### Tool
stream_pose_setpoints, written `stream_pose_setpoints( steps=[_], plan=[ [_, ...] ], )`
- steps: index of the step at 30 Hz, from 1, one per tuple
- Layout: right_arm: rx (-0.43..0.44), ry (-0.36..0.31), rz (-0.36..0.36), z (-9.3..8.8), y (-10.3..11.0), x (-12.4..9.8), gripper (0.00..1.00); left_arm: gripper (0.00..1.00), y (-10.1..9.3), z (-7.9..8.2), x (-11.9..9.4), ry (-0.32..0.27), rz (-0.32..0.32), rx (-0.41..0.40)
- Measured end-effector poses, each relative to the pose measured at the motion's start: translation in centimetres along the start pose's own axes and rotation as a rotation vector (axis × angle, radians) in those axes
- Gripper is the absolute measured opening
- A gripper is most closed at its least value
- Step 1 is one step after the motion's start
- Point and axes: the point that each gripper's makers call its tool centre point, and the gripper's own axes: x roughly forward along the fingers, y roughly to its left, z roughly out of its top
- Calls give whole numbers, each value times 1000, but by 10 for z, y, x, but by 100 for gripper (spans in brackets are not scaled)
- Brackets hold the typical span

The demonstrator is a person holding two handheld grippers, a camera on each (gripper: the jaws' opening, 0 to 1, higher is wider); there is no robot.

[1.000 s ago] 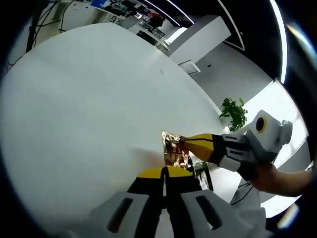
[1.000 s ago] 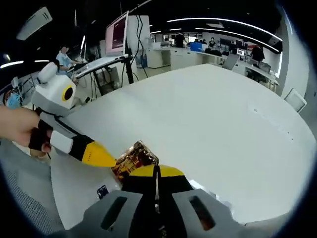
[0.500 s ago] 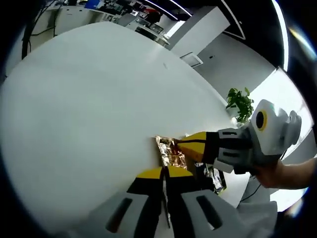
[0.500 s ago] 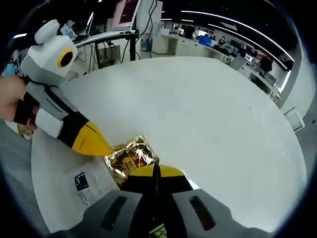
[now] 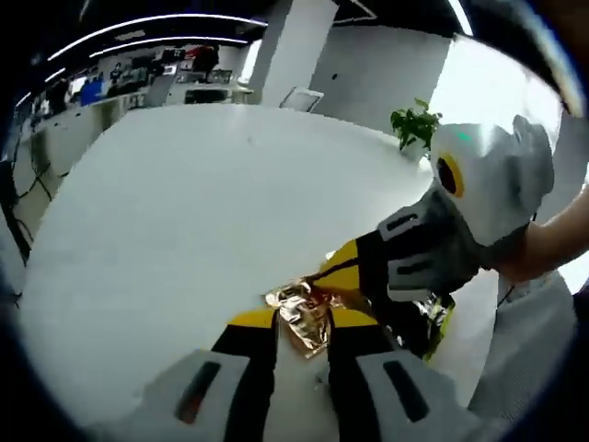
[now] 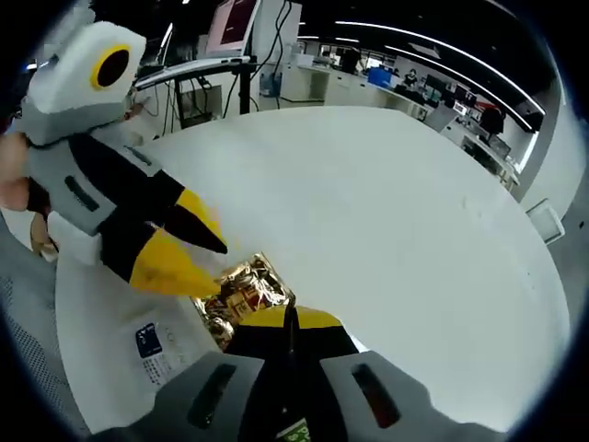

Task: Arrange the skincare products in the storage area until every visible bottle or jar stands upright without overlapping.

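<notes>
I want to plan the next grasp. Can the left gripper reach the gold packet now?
Probably yes. The left gripper is open with the gold packet between its jaws; the right gripper is shut on its other edge.

A potted plant (image 5: 411, 126) stands at the white table's (image 5: 166, 221) far edge, desks (image 6: 322, 87) beyond

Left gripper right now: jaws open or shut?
Open. In the right gripper view, the left gripper has its yellow-tipped jaws spread apart beside the gold foil packet; the packet lies between them in the left gripper view.
</notes>
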Motion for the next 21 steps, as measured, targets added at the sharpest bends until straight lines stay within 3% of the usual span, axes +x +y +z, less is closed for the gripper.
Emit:
stream_pose_setpoints(
  steps=[5, 8, 9, 14, 16, 17, 21],
  plan=[
    [-4, -1, 3, 0, 0, 2, 1, 23, -4, -5, 20, 87, 12, 203],
    [-10, -2, 5, 1, 0, 1, 1, 24, 7, -18, 26, 166, 53, 236],
    [-24, -1, 0, 1, -1, 0, 1, 26, 10, -10, 25, 119, 46, 204],
    [-180, -31, -13, 8, -1, -4, 3, 29, 12, -11, 21, 124, 42, 205],
    [-220, -56, -39, 12, -3, -6, 9, 29, 10, -10, 21, 123, 44, 210],
    [-207, -111, -51, 20, -4, -9, 14, 29, 9, -10, 21, 123, 43, 217],
    [-212, -132, -70, 24, -5, -24, 26, 29, 8, -9, 21, 122, 41, 217]
  ],
)
